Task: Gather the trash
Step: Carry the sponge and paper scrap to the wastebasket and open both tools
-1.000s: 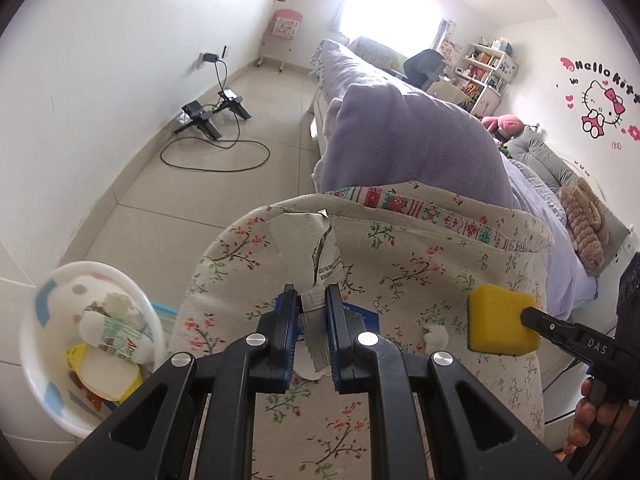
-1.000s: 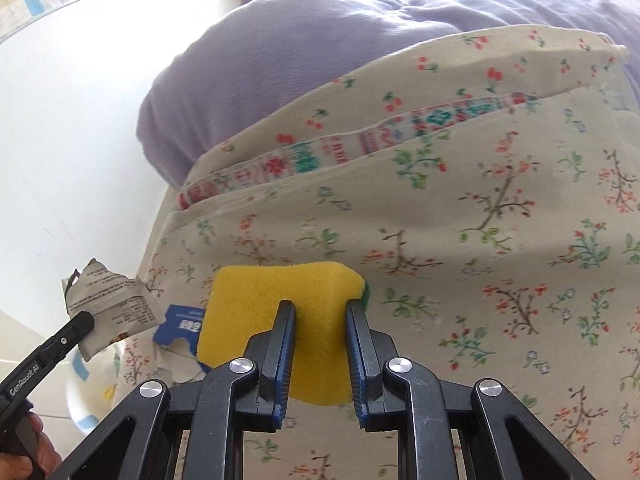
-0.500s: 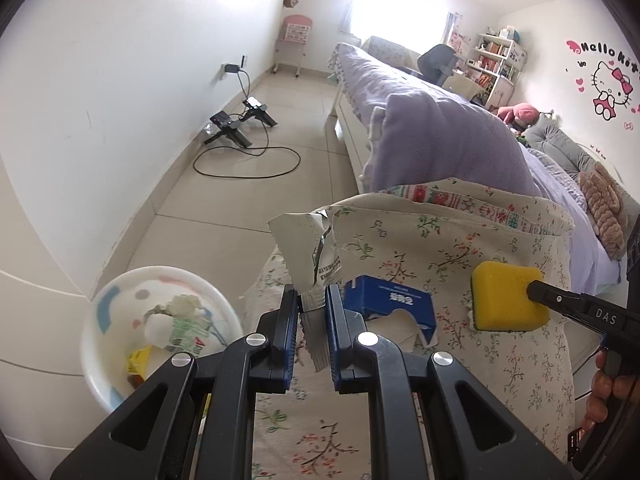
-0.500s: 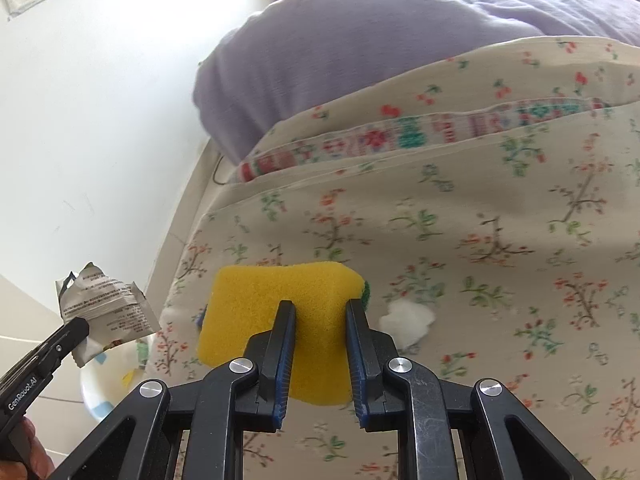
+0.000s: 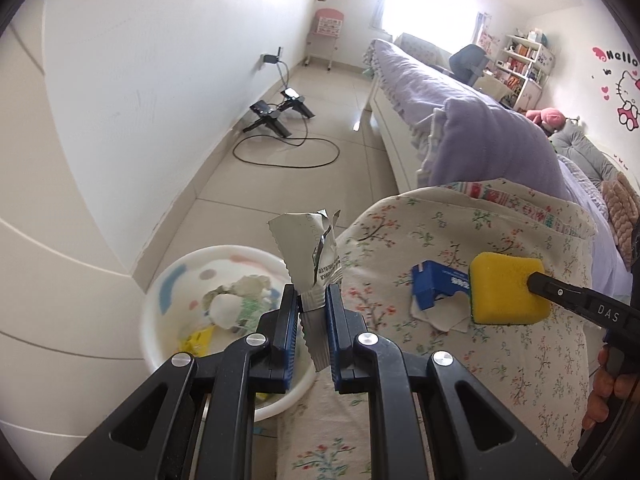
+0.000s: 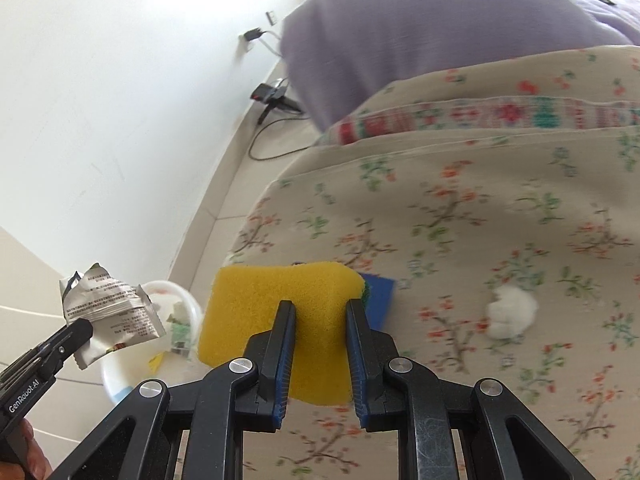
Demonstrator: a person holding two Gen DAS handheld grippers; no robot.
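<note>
My left gripper is shut on a torn silver wrapper, held near the right rim of a white bin on the floor that holds several pieces of trash. The right gripper is shut on a yellow sponge over the floral bedspread. In the left wrist view the sponge hangs right of my fingers, above a blue carton and a white tissue. A white cotton wad lies on the spread. The wrapper and bin show at left in the right wrist view.
A purple pillow lies on the bed beyond the floral spread. Black stands with a looped cable sit on the tiled floor by the white wall. A shelf and a pink cabinet stand far off. A hand grips the right tool.
Both grippers have swung left across the bed toward the bin, each keeping its load. The bin now sits closer under the wrapper, and the blue carton has come into view.
</note>
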